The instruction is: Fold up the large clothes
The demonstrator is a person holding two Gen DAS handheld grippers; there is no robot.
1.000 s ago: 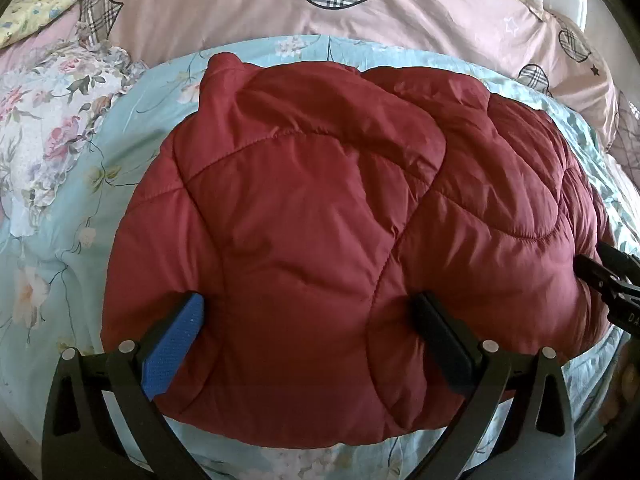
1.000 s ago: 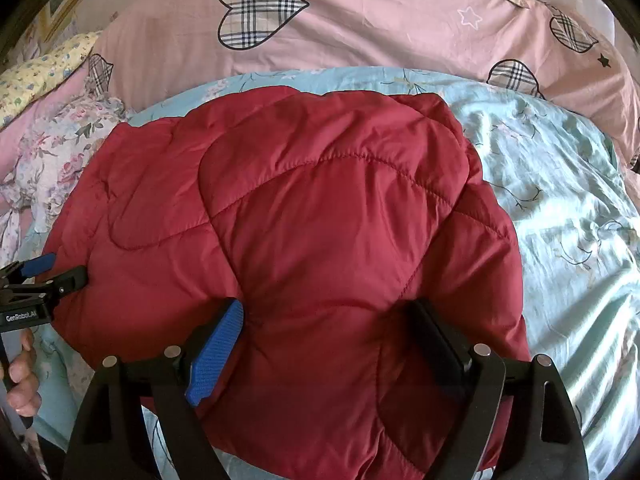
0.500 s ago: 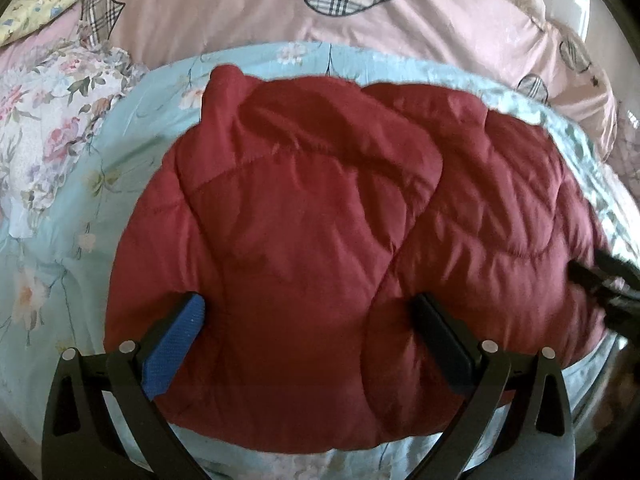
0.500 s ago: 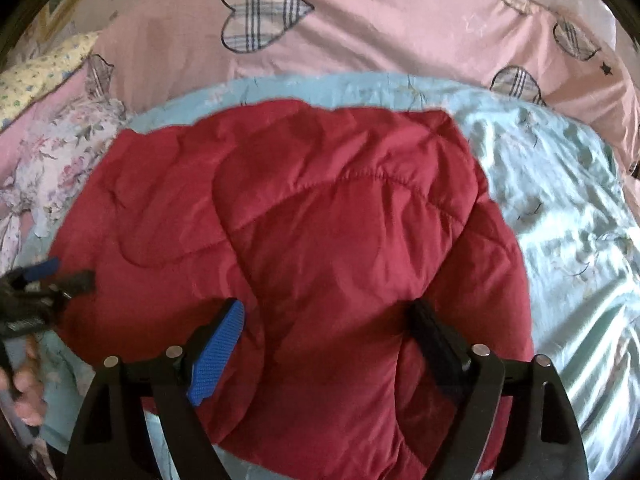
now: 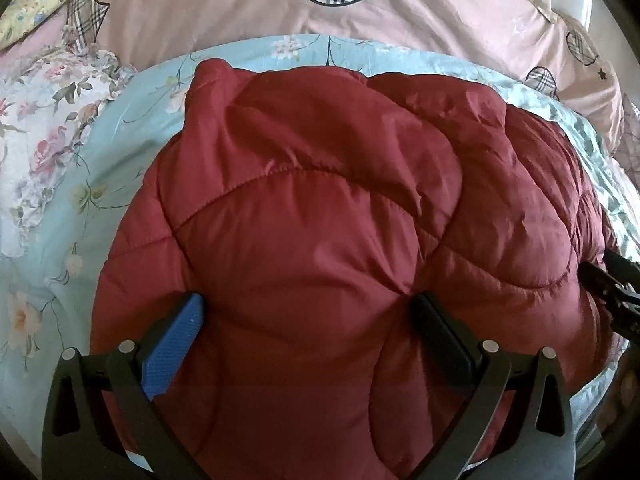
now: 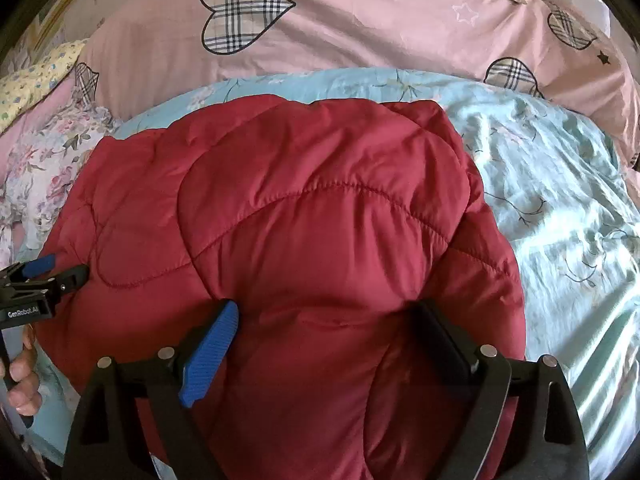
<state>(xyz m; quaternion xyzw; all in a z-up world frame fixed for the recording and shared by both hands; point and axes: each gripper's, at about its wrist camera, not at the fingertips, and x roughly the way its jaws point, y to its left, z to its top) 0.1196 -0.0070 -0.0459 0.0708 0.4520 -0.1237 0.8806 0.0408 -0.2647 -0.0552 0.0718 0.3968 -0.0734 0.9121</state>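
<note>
A dark red quilted puffer jacket lies folded in a thick bundle on a light blue floral bedsheet. My left gripper is open, its fingers spread wide and pressed into the jacket's near left part. My right gripper is open too, fingers spread on the jacket's near right part. Each gripper shows at the edge of the other's view: the right gripper and the left gripper, both at the jacket's sides.
A pink duvet with plaid hearts lies across the far side of the bed. A floral ruffled cloth sits at the far left. Bare blue sheet stretches to the right of the jacket. A hand holds the left gripper's handle.
Both grippers have dipped slightly lower onto the jacket and stayed wide open. The jacket's padding looks a little more pressed down; its place on the bed is the same.
</note>
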